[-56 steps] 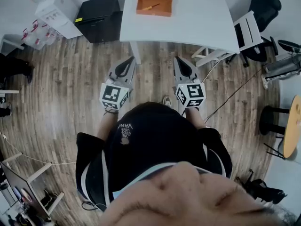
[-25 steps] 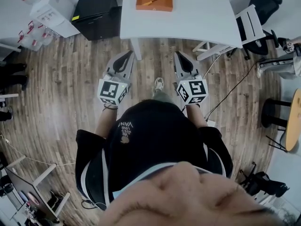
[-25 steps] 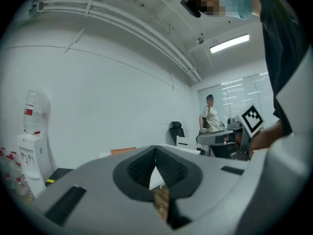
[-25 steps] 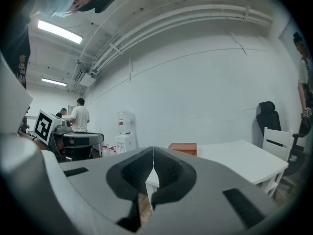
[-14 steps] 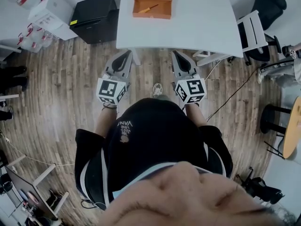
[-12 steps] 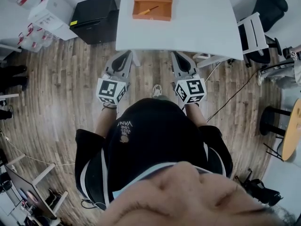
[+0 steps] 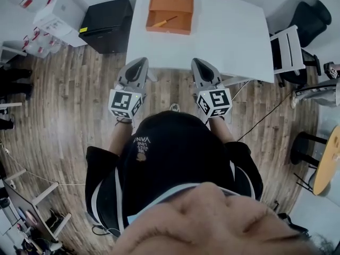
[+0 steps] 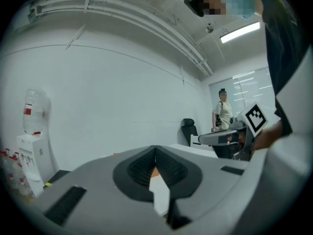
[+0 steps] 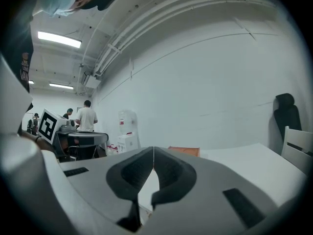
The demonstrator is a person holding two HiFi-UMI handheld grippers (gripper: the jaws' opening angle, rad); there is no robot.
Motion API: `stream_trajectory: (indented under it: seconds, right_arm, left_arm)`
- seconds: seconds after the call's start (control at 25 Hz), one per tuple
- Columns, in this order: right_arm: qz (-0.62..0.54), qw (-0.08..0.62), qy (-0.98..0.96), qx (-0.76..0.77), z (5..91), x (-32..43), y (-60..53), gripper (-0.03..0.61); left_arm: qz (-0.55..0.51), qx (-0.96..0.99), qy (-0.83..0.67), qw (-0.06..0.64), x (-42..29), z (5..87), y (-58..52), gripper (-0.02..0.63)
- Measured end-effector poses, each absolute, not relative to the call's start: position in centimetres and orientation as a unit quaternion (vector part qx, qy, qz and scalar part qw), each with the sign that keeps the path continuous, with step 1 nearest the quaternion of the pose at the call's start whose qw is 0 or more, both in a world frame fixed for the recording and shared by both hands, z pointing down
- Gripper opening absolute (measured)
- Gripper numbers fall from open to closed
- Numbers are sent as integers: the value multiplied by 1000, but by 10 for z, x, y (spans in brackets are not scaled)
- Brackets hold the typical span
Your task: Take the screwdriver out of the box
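An open orange box (image 7: 170, 14) sits at the far side of the white table (image 7: 228, 31). Inside it lies a screwdriver (image 7: 162, 22) with an orange-yellow handle. My left gripper (image 7: 139, 62) and right gripper (image 7: 197, 61) are held side by side, pointing level at the table, their tips just over its near edge. Both are shut with nothing in them. In the left gripper view the left gripper's (image 8: 155, 148) jaws meet, with a sliver of orange behind them. In the right gripper view the right gripper (image 9: 153, 151) is shut too, and the orange box (image 9: 185, 151) shows far ahead.
A black cabinet (image 7: 109, 23) and white cartons (image 7: 58, 9) stand left of the table. A white chair (image 7: 289, 49) and a black office chair (image 7: 308, 15) stand to its right. A cable (image 7: 260, 116) runs over the wooden floor. People stand in the background (image 9: 87, 116).
I have walked toward the table. It and the box have come closer, and the gripper tips, earlier over the floor, now reach its near edge. Both grippers stayed shut.
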State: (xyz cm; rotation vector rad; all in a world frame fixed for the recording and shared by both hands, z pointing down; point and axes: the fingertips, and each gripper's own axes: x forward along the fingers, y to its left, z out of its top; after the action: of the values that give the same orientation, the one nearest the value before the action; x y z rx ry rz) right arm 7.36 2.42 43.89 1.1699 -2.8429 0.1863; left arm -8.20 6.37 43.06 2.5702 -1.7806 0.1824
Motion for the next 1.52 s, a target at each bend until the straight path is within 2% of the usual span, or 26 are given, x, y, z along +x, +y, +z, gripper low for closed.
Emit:
stream_trajectory:
  seconds: [0.56,1.52]
  right_arm:
    - [69,42,-928,365,447,74,-17,12]
    - [73,40,-909,409,434,13,-108,12]
  left_arm:
    - [61,817,-573,16,-73,437,23,17]
    - [69,853,-518,12,-127,428,-84,17]
